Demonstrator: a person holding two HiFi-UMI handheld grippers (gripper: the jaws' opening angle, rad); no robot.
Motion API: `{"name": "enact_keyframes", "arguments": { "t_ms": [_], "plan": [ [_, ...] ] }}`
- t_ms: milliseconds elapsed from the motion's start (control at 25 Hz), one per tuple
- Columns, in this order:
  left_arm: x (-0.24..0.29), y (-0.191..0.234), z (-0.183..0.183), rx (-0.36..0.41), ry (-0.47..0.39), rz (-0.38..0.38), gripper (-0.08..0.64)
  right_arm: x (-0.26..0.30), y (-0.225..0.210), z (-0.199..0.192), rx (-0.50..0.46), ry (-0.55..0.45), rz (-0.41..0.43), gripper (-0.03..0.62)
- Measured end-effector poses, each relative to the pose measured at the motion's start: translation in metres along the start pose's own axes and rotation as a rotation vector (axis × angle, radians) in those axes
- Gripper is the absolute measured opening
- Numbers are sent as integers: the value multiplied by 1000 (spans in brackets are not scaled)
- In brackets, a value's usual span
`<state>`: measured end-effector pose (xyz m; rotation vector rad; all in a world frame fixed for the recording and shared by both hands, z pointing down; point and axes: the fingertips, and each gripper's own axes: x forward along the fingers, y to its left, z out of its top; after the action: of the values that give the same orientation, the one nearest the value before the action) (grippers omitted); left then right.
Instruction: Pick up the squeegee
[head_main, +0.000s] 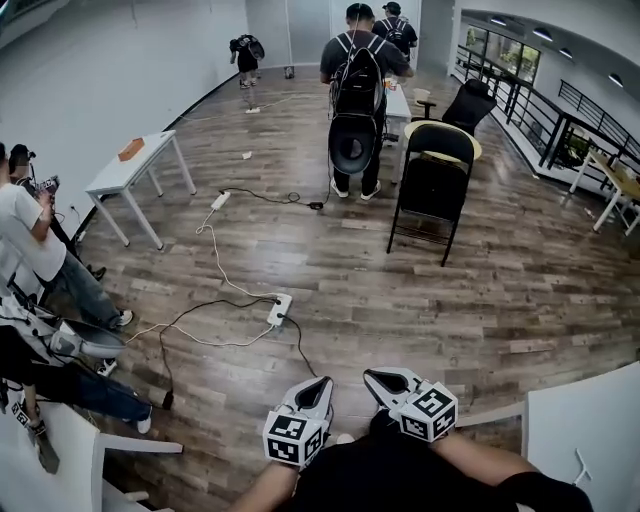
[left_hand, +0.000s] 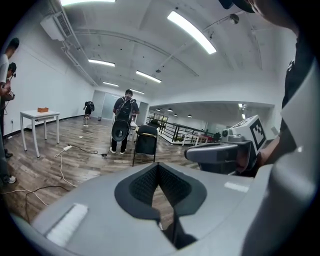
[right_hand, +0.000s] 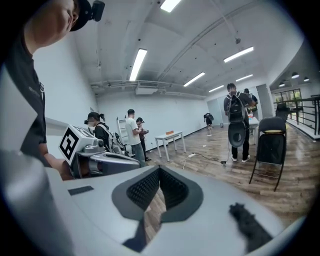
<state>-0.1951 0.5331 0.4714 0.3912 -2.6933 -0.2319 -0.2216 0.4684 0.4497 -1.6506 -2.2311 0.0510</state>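
No view showed the squeegee, so its look and place could not be told.

The left tongs (head_main: 322, 384) and the right tongs (head_main: 372, 377) were held side by side, near each other but apart, just in front of the person's body. Both forearms came up from the lower edge of the head view, and the tips angled slightly toward each other. Both pointed forward and a little downward over the wooden floor (head_main: 420, 300), with their marker cubes facing up.

In the left gripper view the left tongs (left_hand: 159, 166) were closed, the ribbed pads meeting at the tip with nothing between them. The right gripper view showed the right tongs (right_hand: 159, 169) closed the same way, also empty.

Ahead of the left tongs a white power strip (head_main: 279, 308) lay on the floor with cables running from it. Farther ahead of the right tongs stood a black folding chair (head_main: 432, 185), and beyond it a person with a backpack (head_main: 358, 75). Well to the left of the left tongs stood a white worktop (head_main: 125, 172). Just right of the right tongs was the corner of another white worktop (head_main: 590, 420).
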Motion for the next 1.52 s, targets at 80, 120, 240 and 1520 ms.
{"name": "enact_keyframes", "arguments": {
  "t_ms": [80, 120, 240, 1520],
  "plan": [
    [2, -7, 0, 11, 5, -21, 8, -9, -2, -1, 14, -10, -23, 6],
    [3, -11, 0, 15, 4, -31, 8, -13, -2, -3, 17, -12, -30, 6],
    [6, -20, -3, 26, 5, -57, 8, -22, -1, -9, 16, -16, -51, 6],
    [25, -295, -74, 192, 121, -489, 8, -311, 21, -114, 173, -129, -512, 6]
  ]
}}
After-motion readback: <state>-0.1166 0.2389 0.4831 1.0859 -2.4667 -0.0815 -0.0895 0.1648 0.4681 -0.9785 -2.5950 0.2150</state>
